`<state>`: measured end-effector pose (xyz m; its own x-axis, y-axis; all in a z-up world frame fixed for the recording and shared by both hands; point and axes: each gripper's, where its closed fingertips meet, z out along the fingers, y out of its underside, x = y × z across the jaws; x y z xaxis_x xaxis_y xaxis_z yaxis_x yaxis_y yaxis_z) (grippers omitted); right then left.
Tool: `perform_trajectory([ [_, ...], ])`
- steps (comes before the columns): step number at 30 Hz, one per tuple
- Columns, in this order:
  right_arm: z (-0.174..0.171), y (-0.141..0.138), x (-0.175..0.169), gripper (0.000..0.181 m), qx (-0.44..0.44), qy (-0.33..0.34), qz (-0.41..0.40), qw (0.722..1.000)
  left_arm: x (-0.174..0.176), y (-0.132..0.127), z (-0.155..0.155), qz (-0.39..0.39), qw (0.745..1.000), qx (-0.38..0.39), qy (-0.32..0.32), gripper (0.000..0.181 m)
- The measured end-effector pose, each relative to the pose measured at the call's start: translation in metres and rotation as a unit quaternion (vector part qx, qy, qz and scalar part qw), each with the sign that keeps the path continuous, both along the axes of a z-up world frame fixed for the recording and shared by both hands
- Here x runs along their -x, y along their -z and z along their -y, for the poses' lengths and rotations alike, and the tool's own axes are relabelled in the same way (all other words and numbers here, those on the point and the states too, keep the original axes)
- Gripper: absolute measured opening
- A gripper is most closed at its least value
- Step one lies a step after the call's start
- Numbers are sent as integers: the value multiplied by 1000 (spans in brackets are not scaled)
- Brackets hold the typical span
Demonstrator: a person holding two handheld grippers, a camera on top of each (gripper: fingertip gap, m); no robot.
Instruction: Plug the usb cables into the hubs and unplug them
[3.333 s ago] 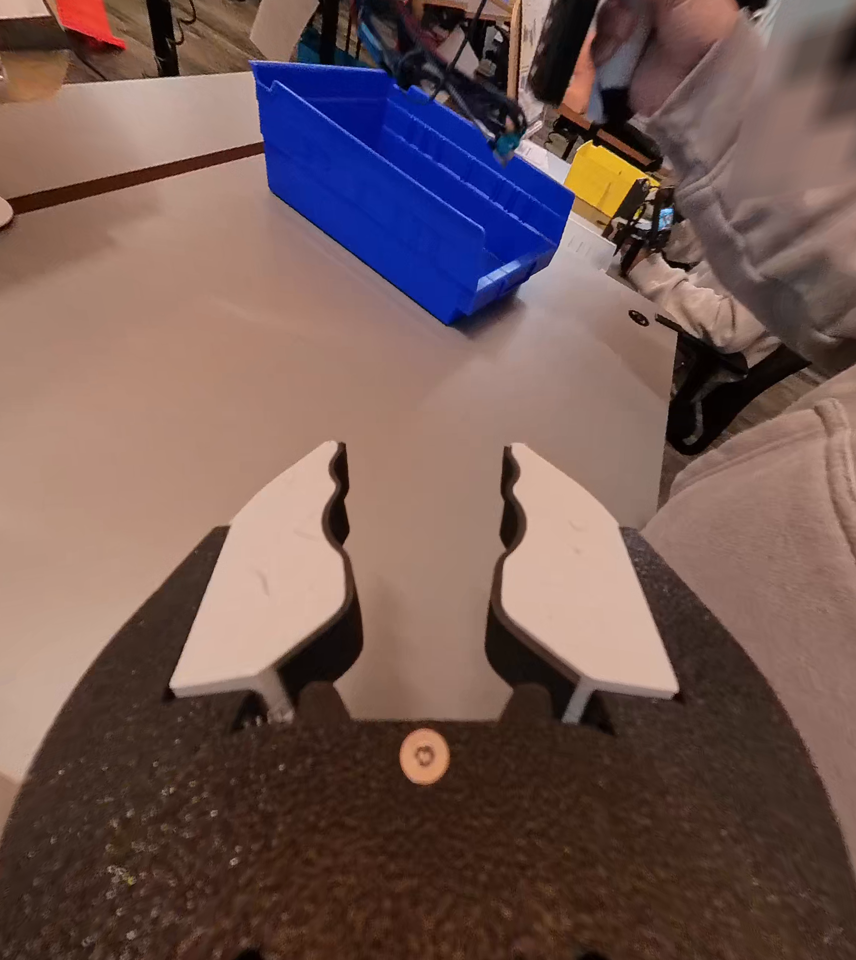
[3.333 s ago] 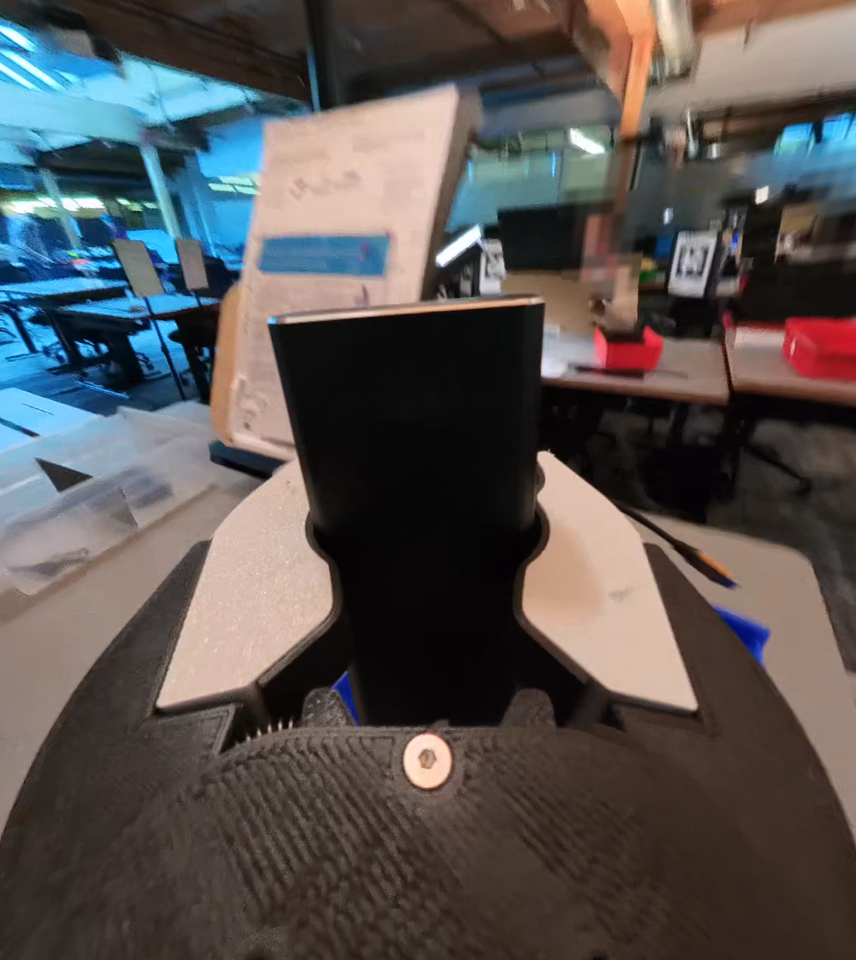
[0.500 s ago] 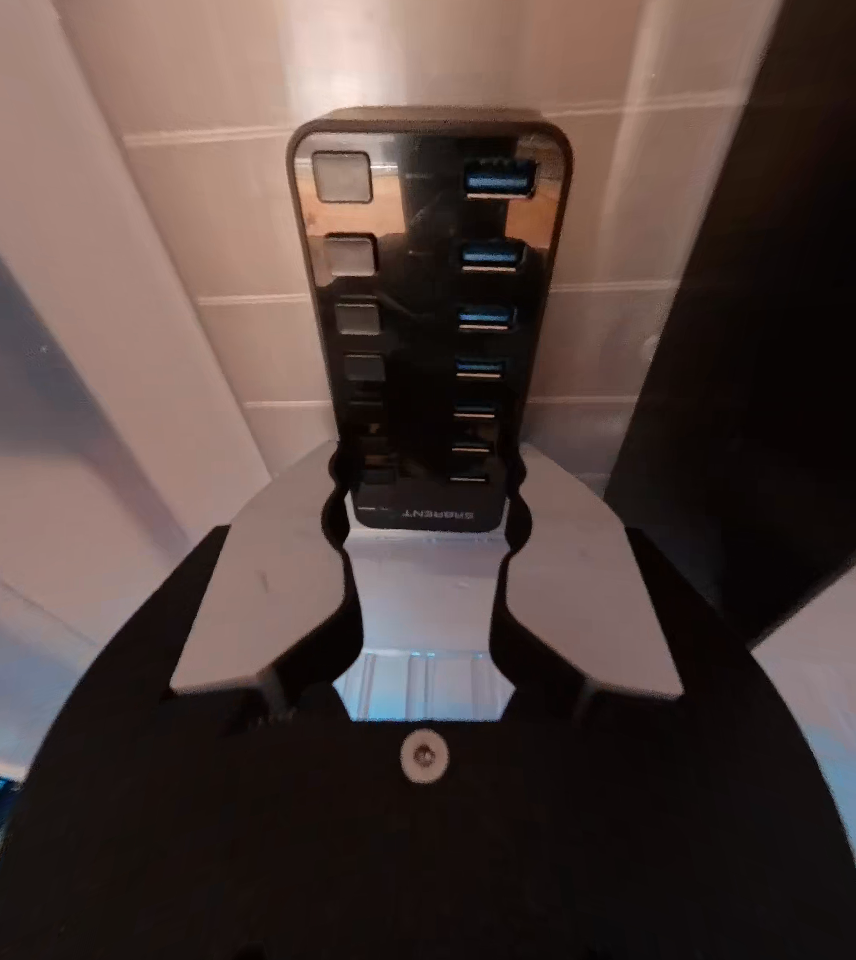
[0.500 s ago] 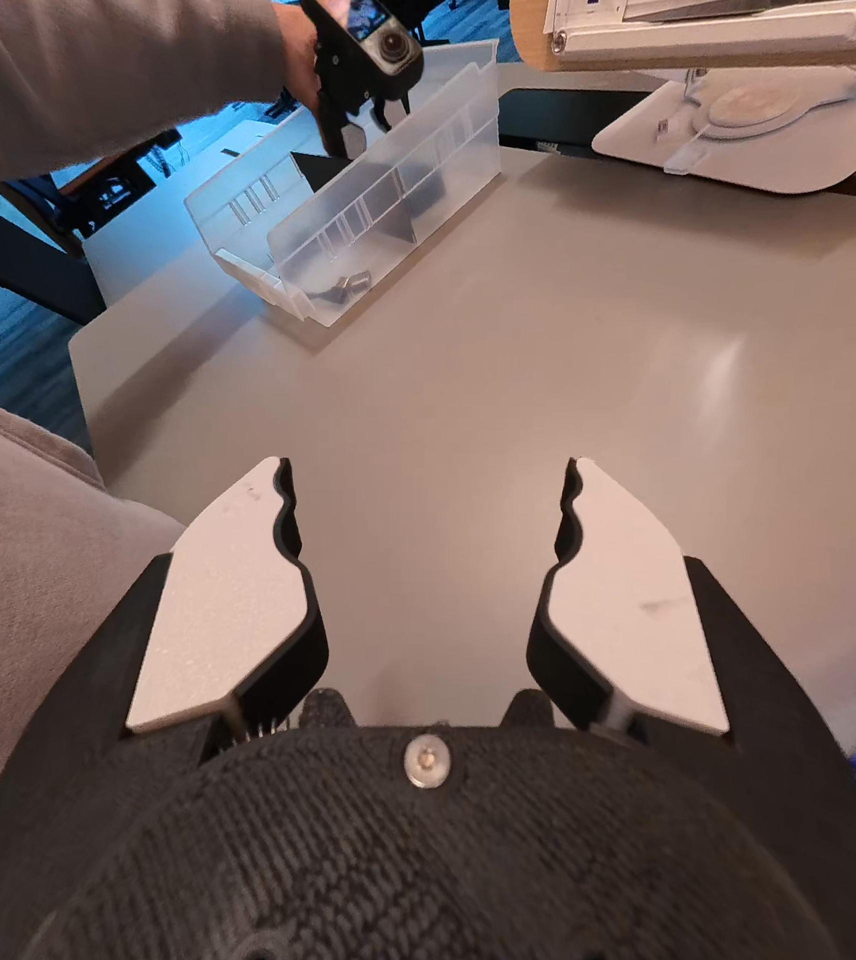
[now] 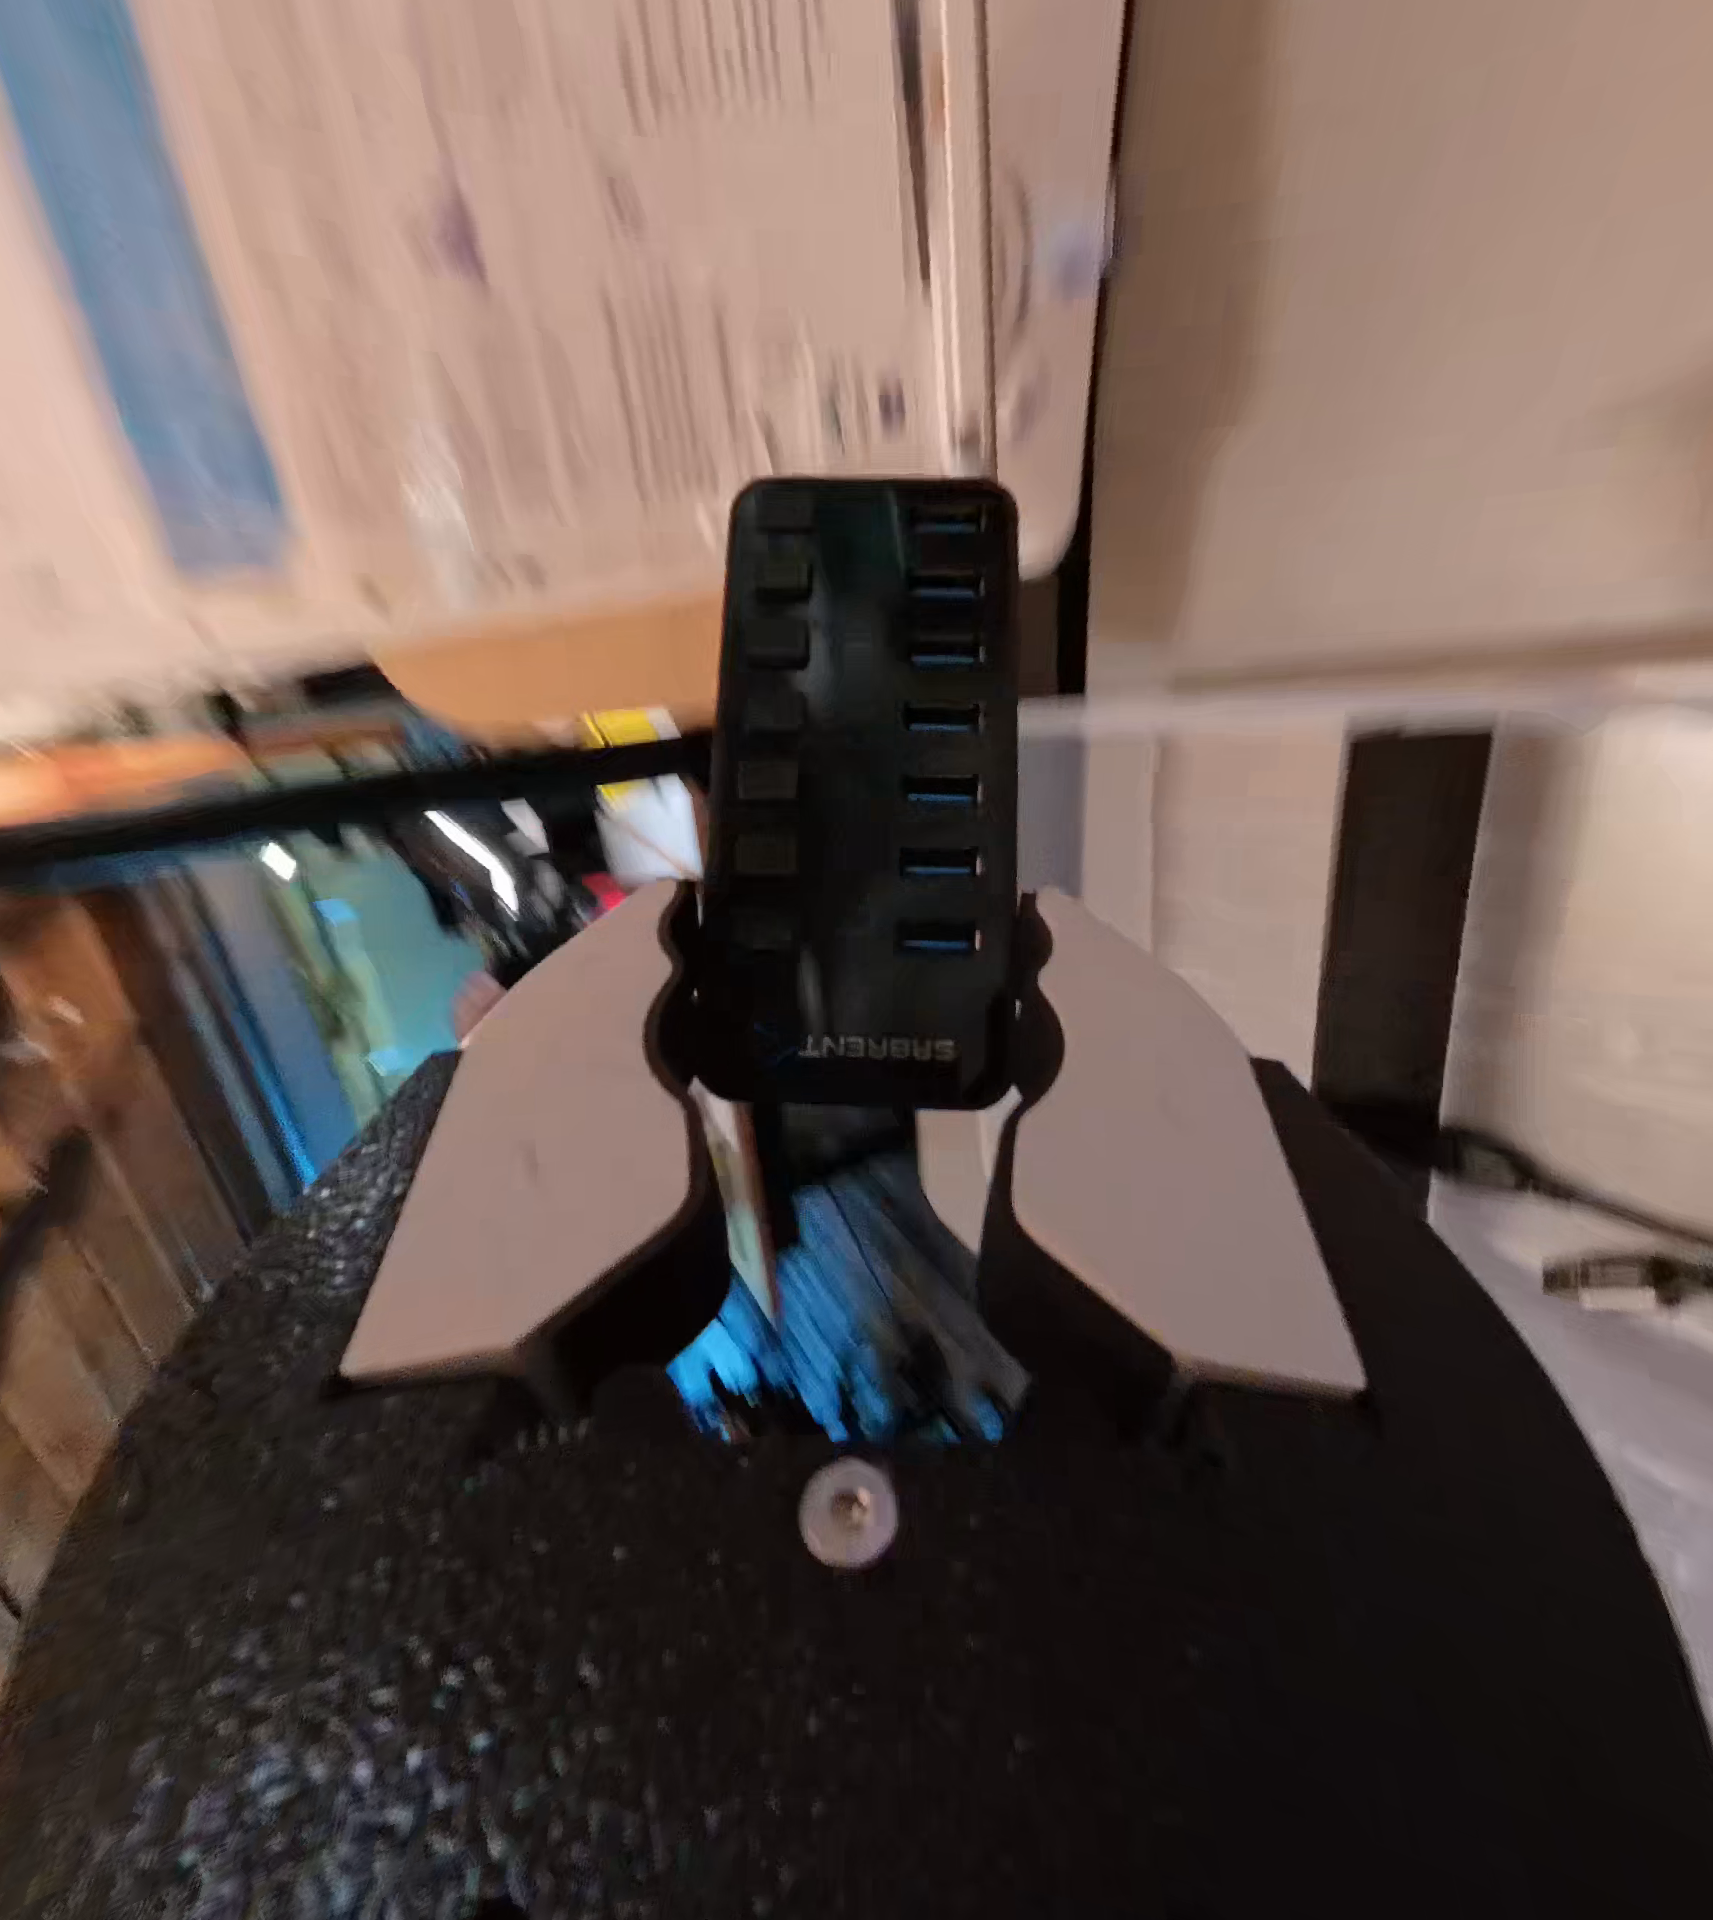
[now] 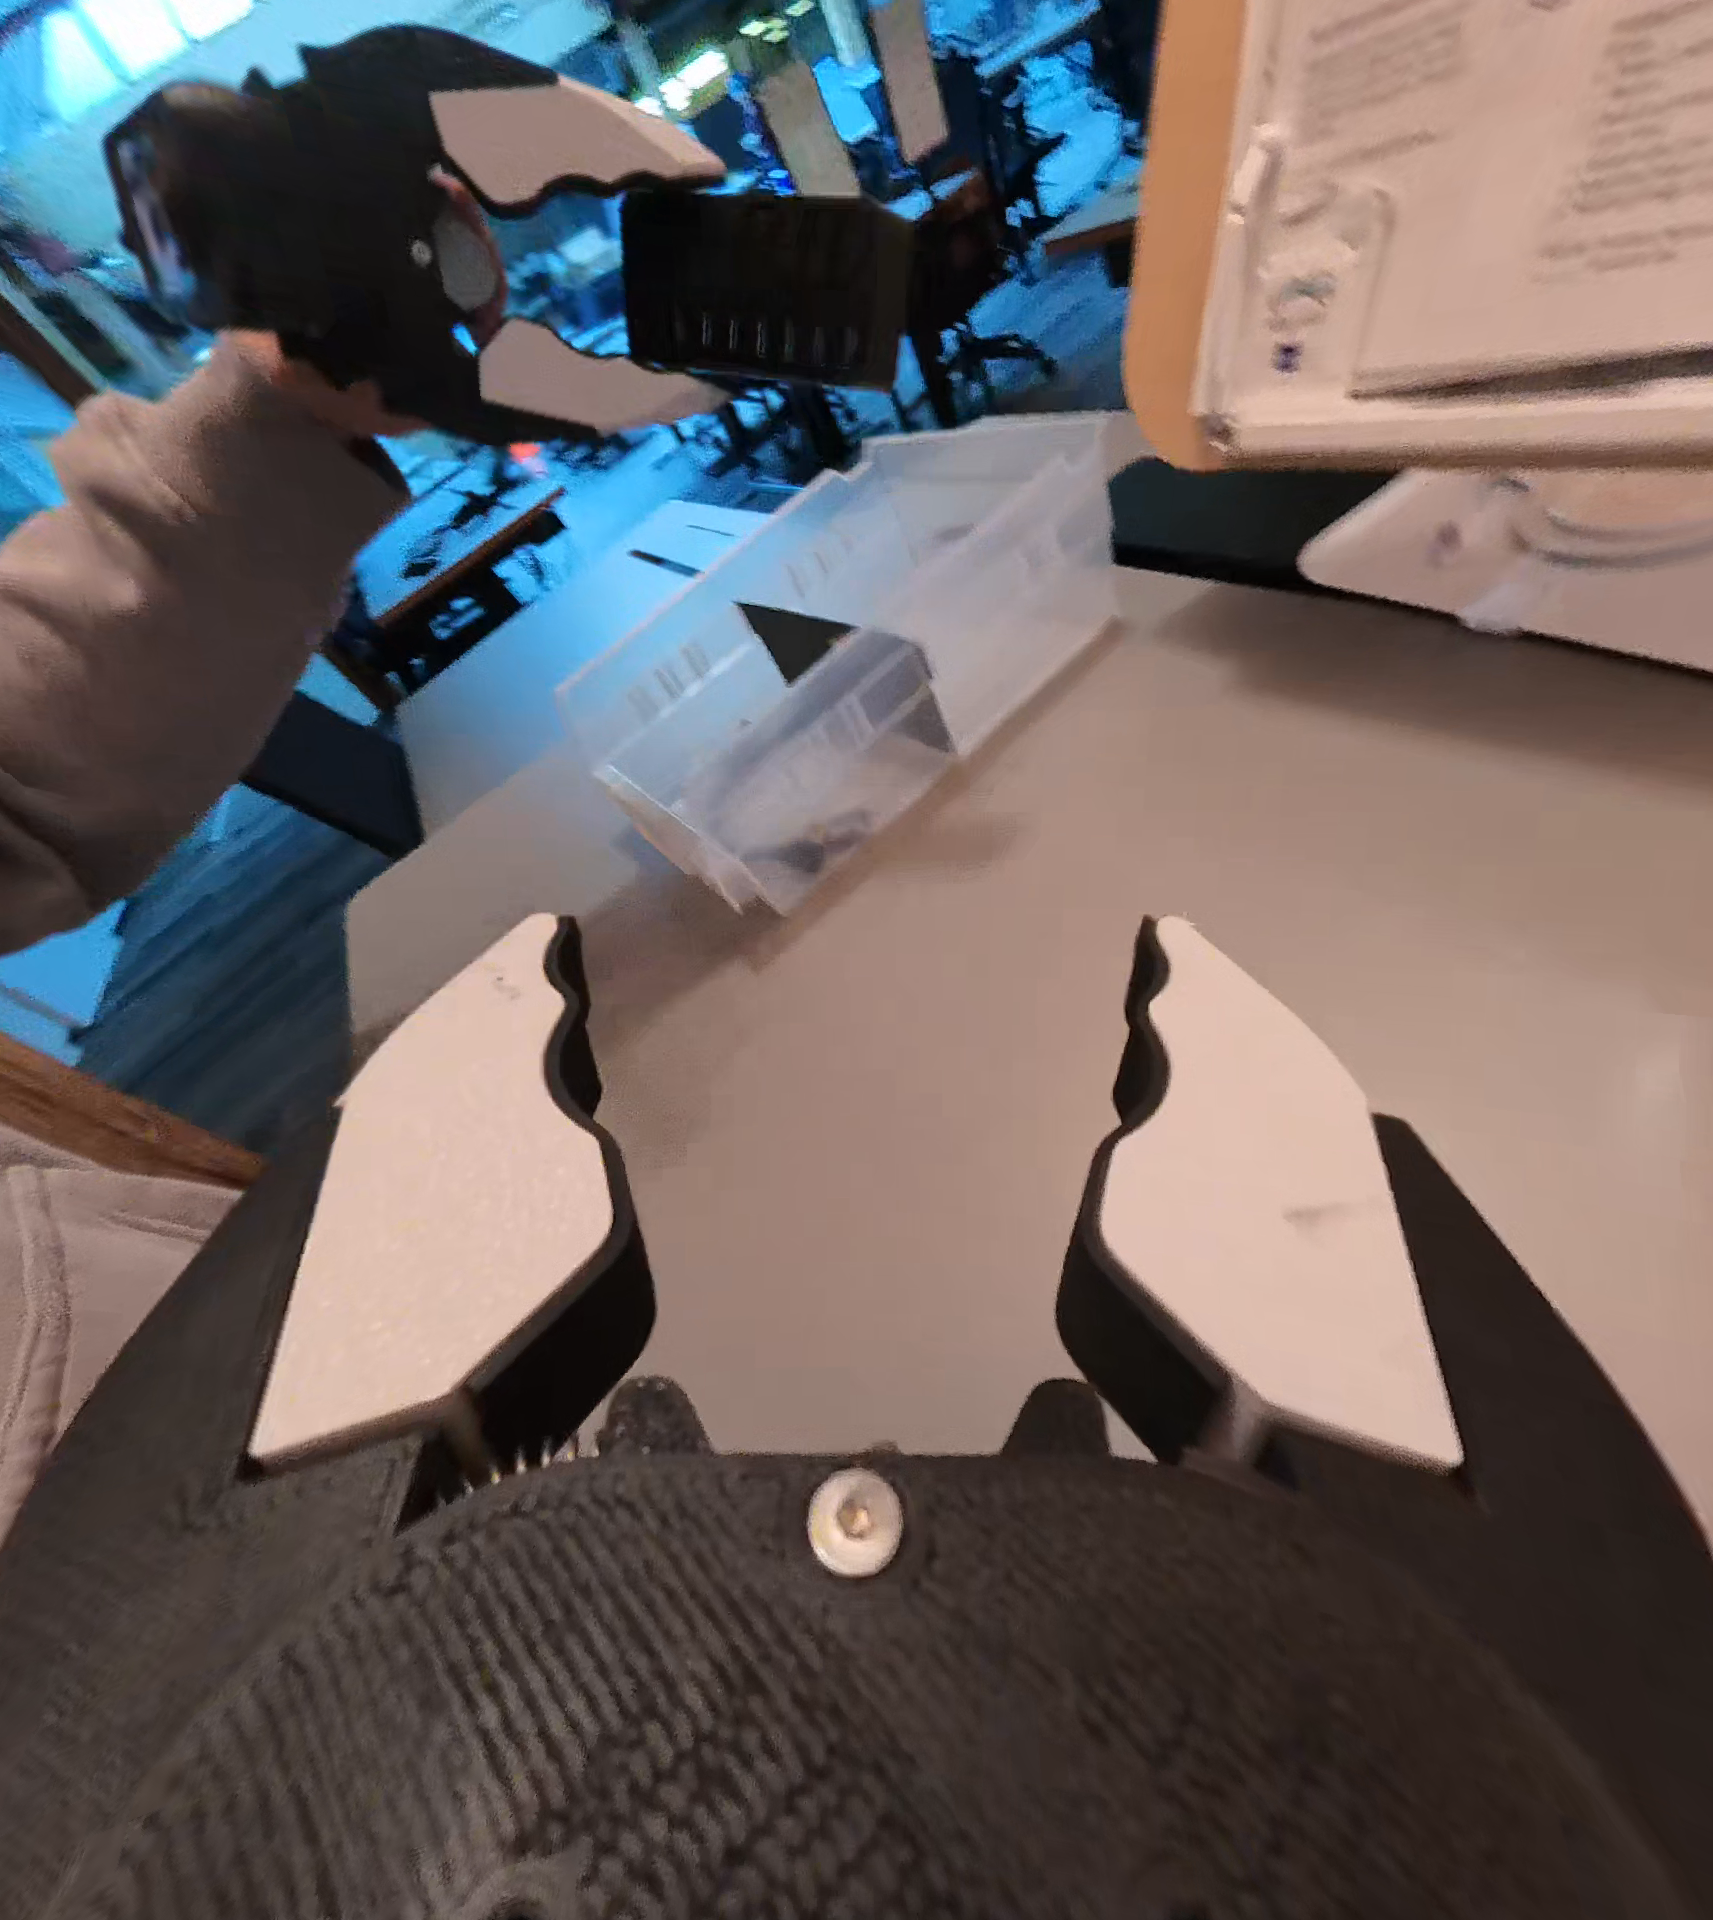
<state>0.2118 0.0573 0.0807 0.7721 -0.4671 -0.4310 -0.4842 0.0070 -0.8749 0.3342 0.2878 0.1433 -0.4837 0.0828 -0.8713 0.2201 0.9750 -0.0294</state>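
Worktop (image 6: 1351,935): bare ahead of the right gripper (image 6: 857,997), fingers spread, empty.
Clear bin (image 6: 831,707): beyond, cables likely inside.
Hub (image 5: 862,790): aloft, clamped by left gripper (image 5: 852,997); long axis along fingers, ports showing.

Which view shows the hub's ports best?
Left wrist view: the USB hub faces the camera, clamped in the left gripper, its column of blue ports visible though slightly blurred. The right wrist view shows the hub farther off, held aloft, ports small and dark.
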Motion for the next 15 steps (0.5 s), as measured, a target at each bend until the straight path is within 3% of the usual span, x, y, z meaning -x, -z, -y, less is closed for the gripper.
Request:
perform_trajectory([
  [1, -9, -6, 0, 101, -9, -21, 9, 1000, 20, -4, 28, 10, 999, 9, 49, 57],
  [4, -32, -16, 2, 105, -28, -85, 17, 996, 75, -1, 102, 37, 986, 33, 161, 57],
  [7, -43, -29, 10, 88, -53, -123, 34, 990, 112, 4, 148, 70, 970, 28, 232, 57],
  [8, -45, -34, 14, 83, -65, -134, 36, 988, 122, 5, 159, 70, 966, 32, 248, 57],
  [11, -41, -47, 30, 32, -105, -169, 50, 979, 135, 9, 175, 72, 959, 51, 268, 57],
  [15, -34, -37, 37, 29, -53, -170, 72, 981, 137, 19, 182, 71, 958, 88, 263, 57],
])
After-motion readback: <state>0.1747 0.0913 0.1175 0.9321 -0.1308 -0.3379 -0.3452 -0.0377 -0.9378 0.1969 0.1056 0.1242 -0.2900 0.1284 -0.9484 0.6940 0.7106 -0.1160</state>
